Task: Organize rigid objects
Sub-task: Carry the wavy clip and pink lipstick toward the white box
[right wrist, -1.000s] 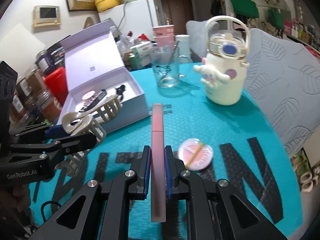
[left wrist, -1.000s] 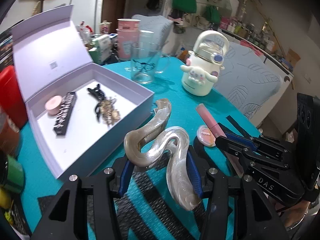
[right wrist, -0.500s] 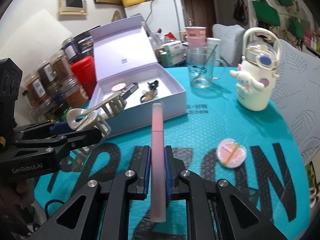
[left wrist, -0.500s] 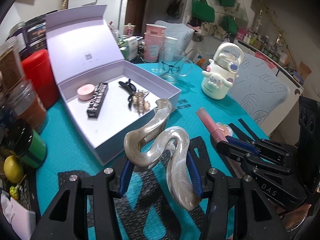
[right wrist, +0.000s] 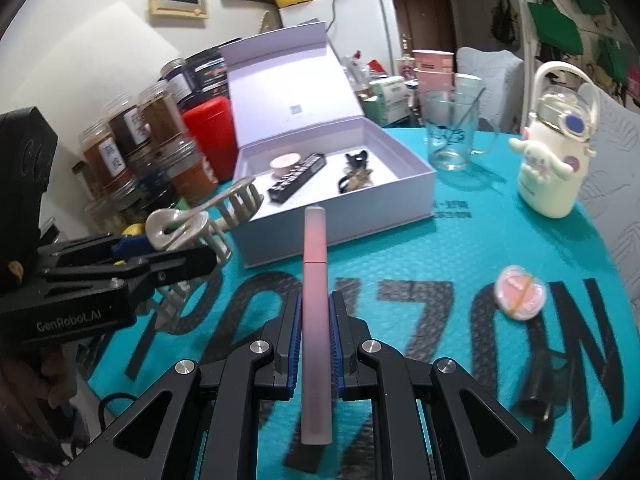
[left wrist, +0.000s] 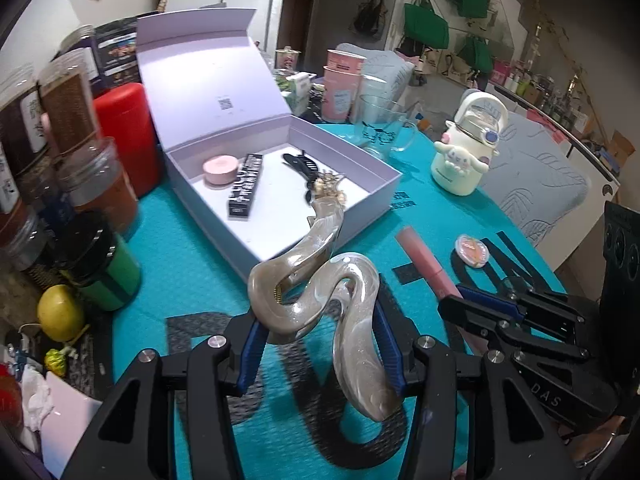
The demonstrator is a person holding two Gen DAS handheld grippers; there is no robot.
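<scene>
Readable text: "GenRobot.AI" on left gripper [right wrist: 168, 264] body, "DAS" on right gripper [left wrist: 476, 312] body; big black letters on the teal mat [right wrist: 400, 248], only partly legible. Box [left wrist: 376, 176] lid has a small QR mark.

Left gripper clamped on a pearly hair claw [left wrist: 320, 292], held above the mat just short of the box's near wall. Right gripper clamped on a pink tube [right wrist: 315, 264], tip pointing at the box's front wall, close to it.

Box open, lid upright; inside: pink round case [left wrist: 219, 169], black stick [left wrist: 244, 186], dark clip [left wrist: 308, 172]. Bare floor at its near end.

Pink compact [right wrist: 519, 293] on the mat right of the tube, bare mat around it. Jars [right wrist: 132, 136] crowd the box's left side.

Versus 0.5 s ago: both grippers sit higher and farther back, more mat visible; grips unchanged.
</scene>
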